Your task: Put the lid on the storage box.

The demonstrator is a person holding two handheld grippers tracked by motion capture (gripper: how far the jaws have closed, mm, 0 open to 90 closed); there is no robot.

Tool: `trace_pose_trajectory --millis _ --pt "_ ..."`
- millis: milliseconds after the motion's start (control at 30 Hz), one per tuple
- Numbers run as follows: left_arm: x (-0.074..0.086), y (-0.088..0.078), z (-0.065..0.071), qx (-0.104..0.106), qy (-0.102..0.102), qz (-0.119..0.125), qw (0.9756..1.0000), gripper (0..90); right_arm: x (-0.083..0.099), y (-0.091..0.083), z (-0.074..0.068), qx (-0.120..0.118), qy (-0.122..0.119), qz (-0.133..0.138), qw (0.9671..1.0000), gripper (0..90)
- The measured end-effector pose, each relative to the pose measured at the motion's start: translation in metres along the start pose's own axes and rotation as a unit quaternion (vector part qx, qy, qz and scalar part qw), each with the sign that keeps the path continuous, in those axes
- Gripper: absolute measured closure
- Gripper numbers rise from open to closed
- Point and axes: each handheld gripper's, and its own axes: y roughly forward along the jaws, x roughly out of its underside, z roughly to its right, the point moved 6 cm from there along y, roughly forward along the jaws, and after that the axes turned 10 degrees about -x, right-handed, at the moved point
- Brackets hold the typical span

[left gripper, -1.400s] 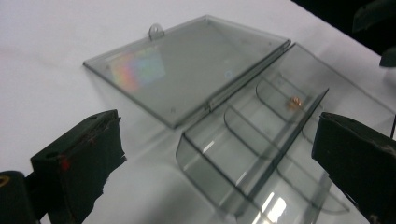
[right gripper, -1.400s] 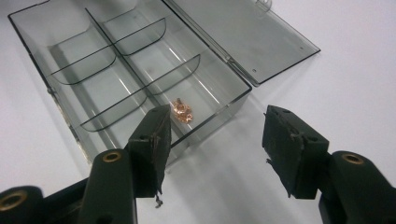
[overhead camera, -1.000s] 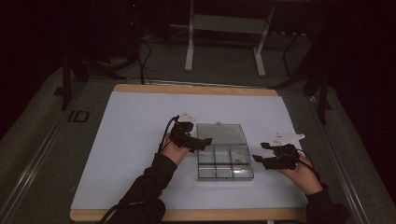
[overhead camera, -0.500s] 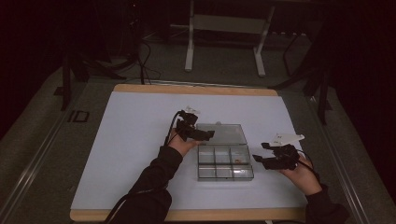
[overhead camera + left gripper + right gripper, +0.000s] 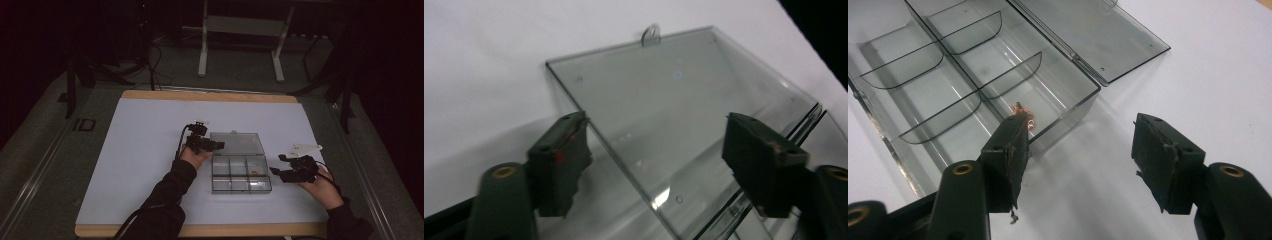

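Clear compartment box (image 5: 241, 173) lies on the white bench (image 5: 140, 150), near its front edge, between your two hands. Its lid (image 5: 237, 143) is swung back flat behind the tray; a small copper-coloured item (image 5: 1023, 114) rests in a right-hand compartment. Your right gripper (image 5: 283, 167) hovers just right of the box, jaws apart and grasping nothing. Farther back, your left gripper (image 5: 218, 145) sits at the lid's left edge; its jaws have just been closing, with the lid's edge between them, yet no pad presses on it.
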Motion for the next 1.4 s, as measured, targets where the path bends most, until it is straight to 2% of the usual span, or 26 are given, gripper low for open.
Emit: trace_pose_trajectory --millis 33,67,133,300,333,567,700,867,1067,1100,1267,1300,1400 --pt "0.001 0.001 -0.001 0.000 -0.001 -0.009 1.0000 34.7 0.000 0.000 0.000 0.000 0.000 -0.001 1.0000 39.8" --pt "0.001 0.001 -0.001 0.000 -0.001 -0.009 1.0000 36.5 0.000 0.000 0.000 0.000 0.000 -0.001 1.0000 39.8" --pt "0.003 0.003 -0.004 0.006 -0.014 -0.013 0.9998 38.2 -0.001 0.000 0.000 0.000 0.000 -0.002 1.0000 39.8" --pt "0.003 0.003 -0.004 0.008 -0.019 -0.017 0.9996 39.4 -0.001 0.001 -0.001 0.000 0.000 -0.003 1.0000 39.9" --pt "0.003 0.003 -0.005 0.013 -0.028 -0.022 0.9993 40.0 -0.001 0.001 0.000 -0.001 0.001 -0.005 1.0000 39.9" --pt "0.002 0.004 -0.006 0.035 -0.046 -0.039 0.9976 44.5 -0.003 0.002 0.000 0.000 0.000 -0.004 1.0000 40.4" --pt "0.001 0.003 -0.005 0.029 -0.038 -0.032 0.9983 44.9 -0.005 0.001 0.004 0.006 0.007 0.005 0.9999 41.2" --pt "0.000 -0.001 -0.003 0.026 -0.028 -0.016 0.9991 50.5 -0.009 0.001 0.010 0.013 0.017 0.014 0.9997 42.3" --pt "-0.001 -0.006 -0.002 0.023 -0.017 -0.003 0.9996 54.4 -0.016 0.004 0.023 0.013 0.045 0.032 0.9984 43.6" --pt "-0.001 -0.007 -0.002 0.026 -0.016 0.001 0.9995 55.6 -0.020 0.007 0.028 0.009 0.057 0.038 0.9976 43.7" --pt "-0.001 -0.011 -0.002 0.024 -0.011 0.015 0.9995 60.1 -0.025 0.016 0.038 0.003 0.077 0.045 0.9960 44.2" --pt "-0.001 -0.012 -0.002 0.023 -0.009 0.016 0.9996 60.8 -0.027 0.025 0.043 -0.008 0.096 0.048 0.9941 44.8" --pt "-0.001 -0.013 -0.002 0.021 -0.008 0.018 0.9996 61.3 -0.029 0.036 0.050 -0.013 0.112 0.042 0.9928 45.9"
